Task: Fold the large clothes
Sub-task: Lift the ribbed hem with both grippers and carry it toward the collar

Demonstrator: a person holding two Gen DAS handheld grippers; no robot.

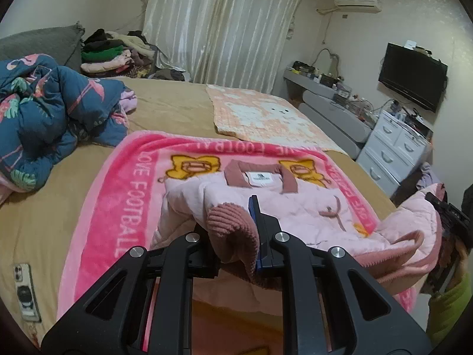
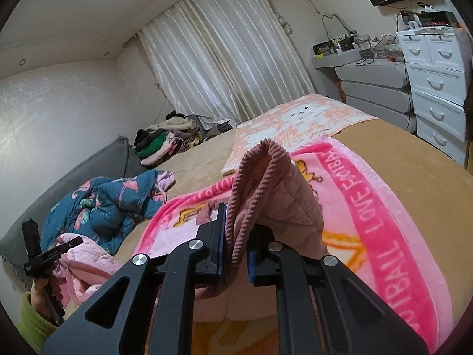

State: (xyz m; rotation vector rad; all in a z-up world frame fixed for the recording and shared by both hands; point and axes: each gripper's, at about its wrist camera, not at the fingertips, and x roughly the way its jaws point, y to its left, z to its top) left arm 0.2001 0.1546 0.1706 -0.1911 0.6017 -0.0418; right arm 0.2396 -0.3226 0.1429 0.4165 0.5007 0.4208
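A: Nearest the lens at the bottom centre, what grips what?

B: The left gripper [image 1: 236, 236] has its jaws pinched on a ribbed dusty-rose cuff [image 1: 233, 230]. The right gripper [image 2: 235, 245] likewise clamps a ribbed cuff [image 2: 239, 230], whose sleeve stands up in a tall fold above the jaws.

A: And the garment itself?

B: A pale pink quilted jacket [image 1: 298, 207], mid-frame in the left view, lying on a pink blanket [image 1: 118, 207] lettered "LOVE FOOTBALL". Its rose collar and white label face up, with a small bow on the chest. The blanket lies on a tan bed [image 1: 59, 207].

A: What does one view show that the other misses?

B: The left view alone shows the collar clearly and a phone [image 1: 26, 290] at lower left on the bed. The right view has the other gripper at lower left, held by a hand [image 2: 40, 295] in a green sleeve.

A: Farther back?

B: A blue flamingo quilt [image 1: 44, 118] on the left, a peach towel [image 1: 260, 115] beyond the blanket, piled clothes [image 1: 109, 53] and curtains [image 1: 221, 23] in the upper frame.
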